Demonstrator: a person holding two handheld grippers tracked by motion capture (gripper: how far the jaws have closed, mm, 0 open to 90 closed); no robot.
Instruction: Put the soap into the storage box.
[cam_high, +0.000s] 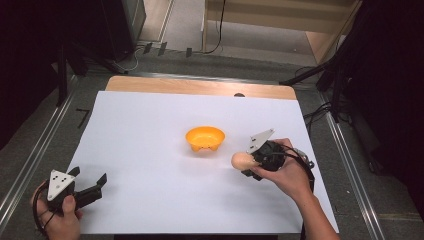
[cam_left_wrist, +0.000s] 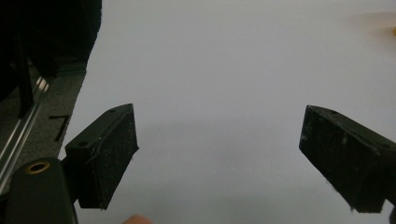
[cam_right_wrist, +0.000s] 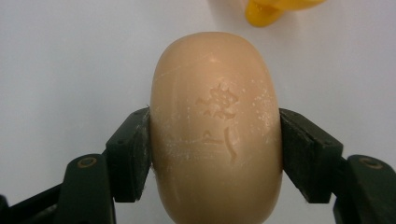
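Orange bowl (cam_high: 205, 138) just beside held soap (cam_high: 241, 160).

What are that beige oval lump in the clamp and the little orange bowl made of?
The beige oval lump, held by the right gripper, looks like a bar of soap: matte and waxy, with a stamped mark and pale powdery scuffs. The small orange bowl seems moulded plastic: even bright colour, smooth, slightly glossy, with small feet. Neither can be confirmed by sight alone.

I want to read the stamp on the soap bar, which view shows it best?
The right gripper view: the soap bar sits close up between the jaws, stamp visible. The high view shows it small, at the right hand-held gripper.
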